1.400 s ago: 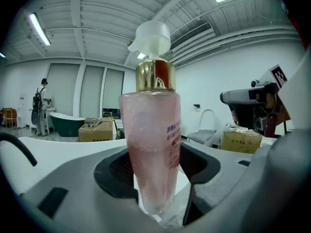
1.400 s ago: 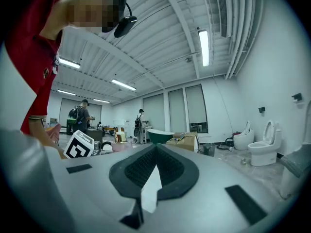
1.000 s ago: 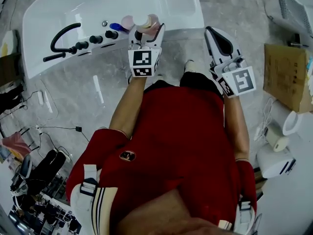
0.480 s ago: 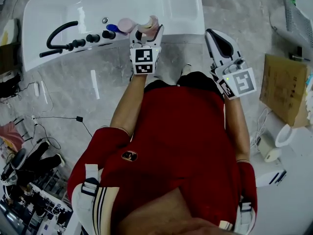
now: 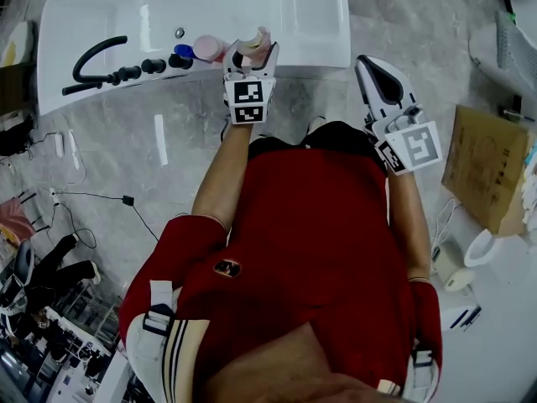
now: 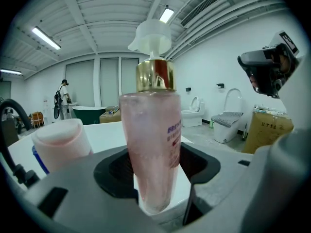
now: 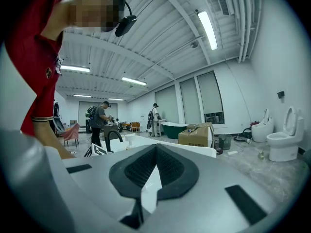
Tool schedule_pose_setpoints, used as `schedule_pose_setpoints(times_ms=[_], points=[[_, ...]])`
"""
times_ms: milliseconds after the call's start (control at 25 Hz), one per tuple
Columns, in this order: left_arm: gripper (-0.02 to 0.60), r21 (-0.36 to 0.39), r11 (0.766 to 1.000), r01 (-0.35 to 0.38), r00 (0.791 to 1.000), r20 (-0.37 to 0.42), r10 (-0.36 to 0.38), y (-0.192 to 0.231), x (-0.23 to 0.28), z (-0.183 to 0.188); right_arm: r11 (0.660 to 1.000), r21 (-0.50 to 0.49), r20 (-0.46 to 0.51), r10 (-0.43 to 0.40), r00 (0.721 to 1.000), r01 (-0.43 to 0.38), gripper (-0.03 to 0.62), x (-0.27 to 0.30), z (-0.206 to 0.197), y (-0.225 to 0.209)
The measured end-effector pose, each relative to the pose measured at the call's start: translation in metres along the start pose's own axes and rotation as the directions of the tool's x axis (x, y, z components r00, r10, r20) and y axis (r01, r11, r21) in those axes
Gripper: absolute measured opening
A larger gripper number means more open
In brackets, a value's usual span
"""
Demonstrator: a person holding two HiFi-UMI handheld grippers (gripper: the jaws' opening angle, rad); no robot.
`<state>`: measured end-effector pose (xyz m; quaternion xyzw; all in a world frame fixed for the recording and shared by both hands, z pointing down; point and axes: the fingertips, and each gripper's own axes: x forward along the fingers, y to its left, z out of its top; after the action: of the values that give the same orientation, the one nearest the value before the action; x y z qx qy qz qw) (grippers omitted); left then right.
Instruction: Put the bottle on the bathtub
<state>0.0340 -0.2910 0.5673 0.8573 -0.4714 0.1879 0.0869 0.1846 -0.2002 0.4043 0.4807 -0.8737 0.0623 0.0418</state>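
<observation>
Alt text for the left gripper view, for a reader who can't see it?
The left claw grips an upright pink pump bottle with a gold collar, over the white bathtub ledge. A pink-capped container stands to its left; a toilet shows far behind.

Head view: above the person point(image 5: 302, 225), facing steeply down at bathtub point(image 5: 310, 15) rim and floor point(image 5: 168, 158). Left gripper view: low, level, close to the bathtub, facing across it. Right gripper view: farther back, level. All three share the bathtub.
</observation>
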Motion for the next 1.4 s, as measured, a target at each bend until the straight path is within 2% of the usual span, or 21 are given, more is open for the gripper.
schedule_pose_setpoints(times_ms=[400, 880, 1120, 1280, 1400], points=[[0.278, -0.014, 0.996, -0.083, 0.996, -0.023, 0.082, 0.005, 0.019, -0.025, 0.999, -0.011, -0.022, 0.046, 0.999, -0.046, -0.006, -0.002, -0.016, -0.017], [0.278, -0.025, 0.986, -0.163, 0.986, -0.021, 0.163, 0.014, 0.023, -0.044, 0.995, -0.017, -0.033, 0.094, 0.995, -0.095, -0.006, 0.001, -0.024, -0.016], [0.279, -0.040, 0.982, -0.186, 0.982, 0.009, 0.186, 0.018, 0.021, -0.045, 0.993, -0.024, -0.042, 0.111, 0.993, -0.112, -0.006, 0.002, -0.025, -0.011], [0.281, -0.077, 0.976, -0.204, 0.979, 0.013, 0.205, 0.020, 0.017, -0.049, 0.993, -0.023, -0.045, 0.118, 0.992, -0.119, -0.006, 0.003, -0.025, -0.007], [0.281, -0.078, 0.978, -0.192, 0.981, 0.004, 0.193, 0.020, 0.018, -0.049, 0.992, -0.022, -0.047, 0.123, 0.991, -0.124, -0.006, 0.006, -0.022, -0.002]])
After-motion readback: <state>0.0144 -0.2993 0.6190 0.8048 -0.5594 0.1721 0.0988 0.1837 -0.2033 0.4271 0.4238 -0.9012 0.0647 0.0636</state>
